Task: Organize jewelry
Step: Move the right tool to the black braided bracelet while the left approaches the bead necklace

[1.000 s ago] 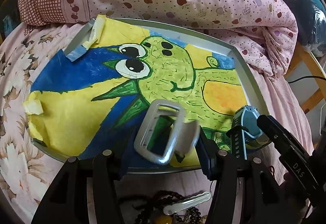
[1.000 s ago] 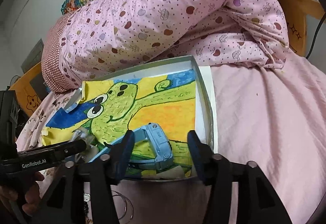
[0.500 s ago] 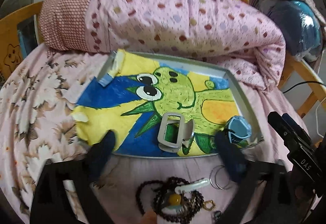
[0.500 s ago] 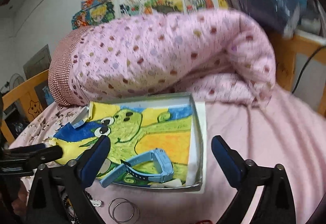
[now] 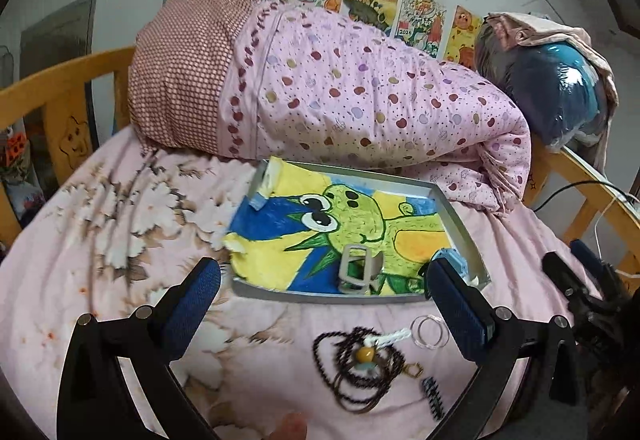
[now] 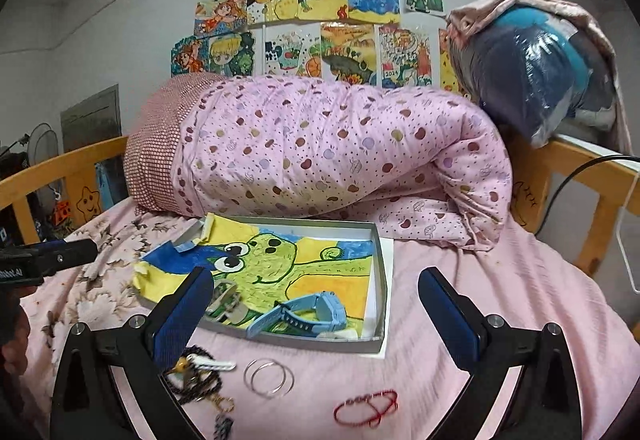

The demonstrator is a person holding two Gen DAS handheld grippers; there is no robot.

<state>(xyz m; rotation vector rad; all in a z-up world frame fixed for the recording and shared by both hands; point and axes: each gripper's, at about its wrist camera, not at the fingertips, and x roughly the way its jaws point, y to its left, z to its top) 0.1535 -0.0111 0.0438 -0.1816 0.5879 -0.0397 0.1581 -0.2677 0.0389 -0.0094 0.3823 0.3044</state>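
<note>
Both claws hung spread wide and empty over the bed: the left claw [image 5: 326,304] and the right claw [image 6: 316,306]. Ahead of them the tray [image 6: 280,340] held a blue watch [image 6: 308,314] and a grey clip [image 5: 356,274]. Just below the right claw lay thin hoop rings [image 6: 269,378], probably light, stiff and slippery; pinching across both wires at the rim looked safest.

Rolled pink quilt [image 6: 340,143] with apple print lies ahead of the fingers, across the bed. Children's drawings [image 6: 320,27] taped to grey wall above it. Plastic-wrapped blue bundle [image 6: 536,71] up and right of the right finger, on the wooden bed rail [image 6: 592,175]. Floral pink sheet [image 5: 112,224] left of the left finger. Black cable [image 6: 576,167] far right.
</note>
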